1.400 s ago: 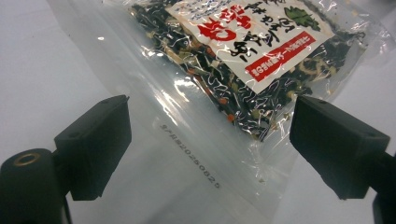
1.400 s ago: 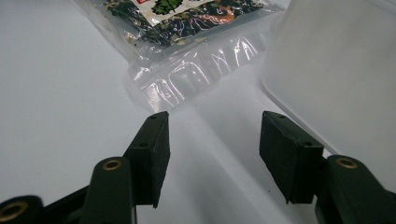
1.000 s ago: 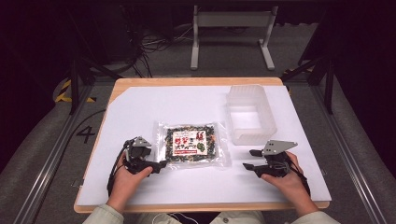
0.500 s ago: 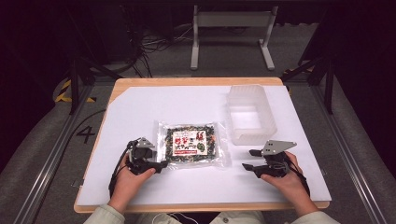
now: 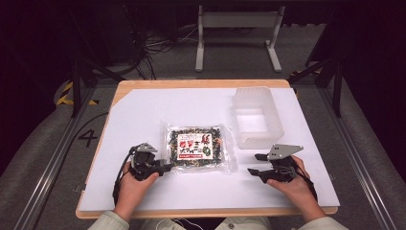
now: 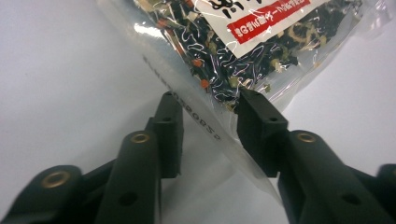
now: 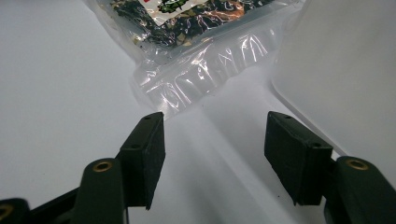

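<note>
White sheet (image 5: 143,120) covers the wooden table (image 5: 201,84); both grippers' jaws apart, left's just closing around packet (image 5: 196,147) corner.

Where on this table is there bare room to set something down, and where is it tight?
Free: the white sheet left of and behind the clear food bag, and the front strip between the two hands. Tight: the narrow gap between the bag and the translucent bin, and the bag's left edge, where the left gripper has just been closing around the seal. The right gripper stands open beside the bin.
</note>
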`<state>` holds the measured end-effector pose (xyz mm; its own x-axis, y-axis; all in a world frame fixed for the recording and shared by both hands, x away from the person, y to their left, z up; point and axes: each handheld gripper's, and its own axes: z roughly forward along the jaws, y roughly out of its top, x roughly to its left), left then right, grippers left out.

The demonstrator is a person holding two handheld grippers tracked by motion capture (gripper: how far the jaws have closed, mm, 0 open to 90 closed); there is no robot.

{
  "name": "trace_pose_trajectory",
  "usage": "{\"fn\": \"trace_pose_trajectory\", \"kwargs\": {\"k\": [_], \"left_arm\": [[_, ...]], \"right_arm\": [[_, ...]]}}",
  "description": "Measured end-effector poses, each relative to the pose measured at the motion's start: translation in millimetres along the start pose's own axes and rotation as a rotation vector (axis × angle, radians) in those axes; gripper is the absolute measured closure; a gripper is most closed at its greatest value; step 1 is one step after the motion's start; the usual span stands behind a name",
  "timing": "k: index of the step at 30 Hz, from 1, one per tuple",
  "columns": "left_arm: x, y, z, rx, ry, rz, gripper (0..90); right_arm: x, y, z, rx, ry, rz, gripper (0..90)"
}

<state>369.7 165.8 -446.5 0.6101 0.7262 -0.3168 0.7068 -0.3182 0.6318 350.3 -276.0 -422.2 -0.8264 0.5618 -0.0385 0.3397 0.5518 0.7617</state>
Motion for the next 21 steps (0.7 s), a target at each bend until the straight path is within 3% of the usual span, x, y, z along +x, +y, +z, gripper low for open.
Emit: {"fn": "trace_pose_trajectory", "kwargs": {"k": [5, 8, 21], "left_arm": [[8.8, -2.6, -1.2, -0.043, -0.064, -0.077, 71.2], [11.0, -2.8, -5.1, -0.072, -0.072, -0.1, 75.1], [8.3, 7.9, -38.2, -0.277, -0.117, -0.084, 88.0]], "right_arm": [[-0.8, -0.7, -0.3, 0.0, 0.001, 0.003, 37.9], [-0.9, -1.2, -0.4, 0.002, 0.002, 0.003, 37.8], [-1.5, -0.9, 1.2, 0.006, 0.001, 0.013, 37.8]]}}
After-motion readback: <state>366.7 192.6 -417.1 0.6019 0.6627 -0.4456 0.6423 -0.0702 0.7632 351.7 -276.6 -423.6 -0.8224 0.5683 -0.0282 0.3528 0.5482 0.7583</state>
